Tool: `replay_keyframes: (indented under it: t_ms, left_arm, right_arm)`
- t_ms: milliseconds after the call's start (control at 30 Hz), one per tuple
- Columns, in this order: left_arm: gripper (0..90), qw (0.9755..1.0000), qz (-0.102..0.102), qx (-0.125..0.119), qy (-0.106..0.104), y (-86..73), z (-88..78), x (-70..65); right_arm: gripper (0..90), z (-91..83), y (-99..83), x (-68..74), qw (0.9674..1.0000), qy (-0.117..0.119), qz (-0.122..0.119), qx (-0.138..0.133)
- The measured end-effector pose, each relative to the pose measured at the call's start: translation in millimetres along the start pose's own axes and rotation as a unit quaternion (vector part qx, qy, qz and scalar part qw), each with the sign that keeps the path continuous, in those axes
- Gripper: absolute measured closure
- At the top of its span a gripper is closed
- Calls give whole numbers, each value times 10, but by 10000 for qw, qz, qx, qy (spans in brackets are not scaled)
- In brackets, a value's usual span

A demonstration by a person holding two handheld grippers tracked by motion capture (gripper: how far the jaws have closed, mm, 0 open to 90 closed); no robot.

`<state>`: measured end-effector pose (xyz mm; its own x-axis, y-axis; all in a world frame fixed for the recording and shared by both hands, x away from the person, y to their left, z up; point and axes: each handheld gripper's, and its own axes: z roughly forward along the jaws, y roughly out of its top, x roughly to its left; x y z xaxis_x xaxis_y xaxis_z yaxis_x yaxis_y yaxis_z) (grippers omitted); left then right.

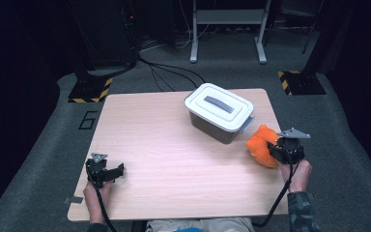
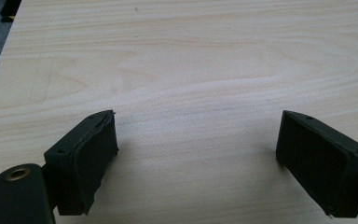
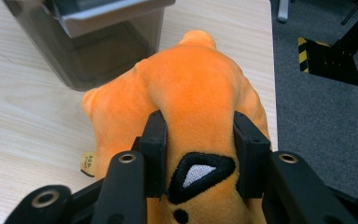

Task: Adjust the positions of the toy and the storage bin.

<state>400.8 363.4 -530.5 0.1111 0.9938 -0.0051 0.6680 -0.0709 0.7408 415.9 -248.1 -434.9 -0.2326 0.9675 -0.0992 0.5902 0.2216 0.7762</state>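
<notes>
Spreading across most of the high view, the pale wood desk (image 1: 174, 159) is carrying 2 things: a grey storage box (image 1: 220, 126) with a white clip-on lid (image 1: 217, 105), standing closed toward the far right, and an orange plush toy (image 1: 260, 145) sitting just beside the box at the desk's right edge. The toy is looking light and soft, its pile giving way wherever it is pressed, so a grip on a thick part of the body is likely holding better than one on a thin limb or ear, which would probably slip out or flop. The right hand-held gripper (image 3: 199, 154) is pinching the plush across a stuffed bulge, its 2 black jaws sinking into the fabric on either side of a black-and-white embroidered patch (image 3: 200, 173); the toy is bulging out around them, which suggests the hold is snug rather than crushing. Being fabric, it is not fragile, but it is likely sagging and swinging if lifted fast. The left hand-held gripper (image 2: 196, 158) is resting low over bare wood near the front left corner, its jaws standing wide apart with nothing between them.
</notes>
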Motion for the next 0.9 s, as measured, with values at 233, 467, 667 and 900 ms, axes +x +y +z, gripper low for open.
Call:
replay_keyframes:
  t_ms: [233,467,667,900]
  left_arm:
    - [121,10000,0,1,0,0,0,0]
    - [121,10000,2,1,1,0,0,0]
    - [121,10000,2,0,0,0,0,0]
    - [121,10000,0,-4,-1,0,1,0]
  right_arm:
    - [546,100,-58,-5,9999,-17,83,107]
    - [361,116,-40,-13,9997,-99,179,92]
    - [186,98,-18,-21,9998,-46,186,109]
    - [108,11,10,-17,9999,95,73,1]
